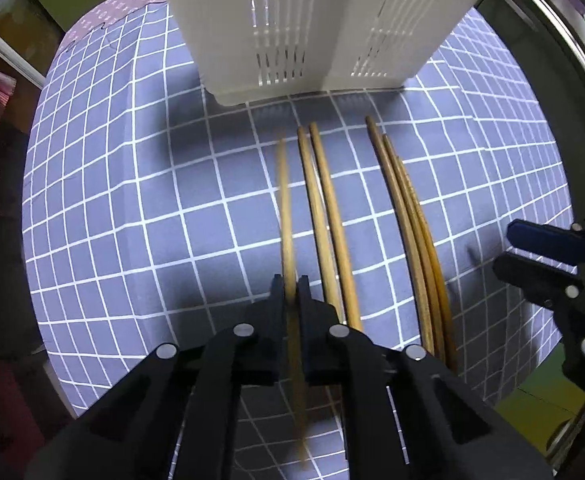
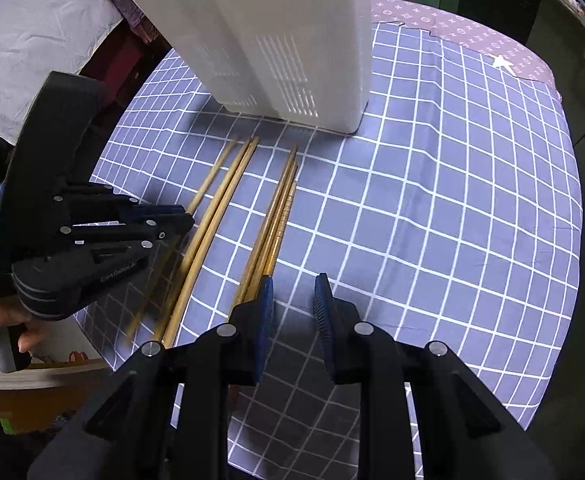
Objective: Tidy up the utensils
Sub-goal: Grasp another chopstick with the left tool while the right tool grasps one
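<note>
Several wooden chopsticks lie on the checked tablecloth (image 1: 132, 200) in front of a white slotted utensil holder (image 1: 304, 20). My left gripper (image 1: 291, 292) points down and is shut on the leftmost chopstick (image 1: 284, 208), which looks blurred. Beside it lie a pair of chopsticks (image 1: 328, 216) and a bundle of three (image 1: 408, 224). In the right wrist view the left gripper (image 2: 186, 222) clamps that same chopstick (image 2: 216, 170). My right gripper (image 2: 294, 300) stands open with nothing between its blue pads (image 2: 266, 304), just right of the bundle of three (image 2: 276, 216). The holder (image 2: 276, 40) stands behind.
The tablecloth (image 2: 452, 200) covers a small table whose edges fall away at the left and right. A purple patterned cloth (image 2: 472, 36) lies at the far edge. A hand (image 2: 32, 336) grips the left tool's handle. White fabric (image 2: 32, 40) sits beyond the table's left side.
</note>
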Available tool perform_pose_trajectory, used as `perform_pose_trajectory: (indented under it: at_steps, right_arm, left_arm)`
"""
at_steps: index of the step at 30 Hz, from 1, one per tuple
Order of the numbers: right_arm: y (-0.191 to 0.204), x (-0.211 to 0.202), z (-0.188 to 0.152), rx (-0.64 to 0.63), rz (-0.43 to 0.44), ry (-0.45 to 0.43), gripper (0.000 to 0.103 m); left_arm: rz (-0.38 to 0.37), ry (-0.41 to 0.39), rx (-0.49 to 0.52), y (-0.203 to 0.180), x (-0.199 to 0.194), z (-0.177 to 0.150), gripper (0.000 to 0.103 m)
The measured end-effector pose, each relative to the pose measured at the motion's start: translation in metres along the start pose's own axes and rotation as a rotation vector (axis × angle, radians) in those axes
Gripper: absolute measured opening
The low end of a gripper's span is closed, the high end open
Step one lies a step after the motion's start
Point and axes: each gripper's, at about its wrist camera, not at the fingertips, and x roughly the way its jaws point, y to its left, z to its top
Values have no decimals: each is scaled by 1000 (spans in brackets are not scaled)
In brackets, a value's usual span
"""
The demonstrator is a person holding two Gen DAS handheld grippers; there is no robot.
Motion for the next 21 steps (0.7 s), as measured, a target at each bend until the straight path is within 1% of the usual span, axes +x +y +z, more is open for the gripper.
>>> perform_pose_trajectory:
  at_steps: [2, 5, 8, 10, 12, 16, 21]
  right_arm:
    - [1, 5, 2, 6, 13, 18, 22]
    - [6, 15, 5, 7, 20, 49, 22]
    - [10, 25, 8, 5, 18, 69, 22]
    - [12, 32, 10, 8, 23, 87, 22]
    - [15, 37, 13, 8, 17, 98, 22]
    - [20, 43, 18, 5, -6, 114, 22]
    - [26, 56, 24, 12, -29, 139, 22]
  left_arm:
    - [-10, -20, -9, 6, -5, -3, 7]
    - [-22, -70, -5, 11, -17, -6, 6]
    - [-48, -142, -1, 14, -36, -11, 6]
    - [-51, -186, 8, 17, -46, -15, 7]
    - [-54, -228, 12, 15, -58, -22, 6]
    - [-67, -278, 18, 22, -72, -34, 6]
    - [-66, -357, 27, 22, -93, -45, 6]
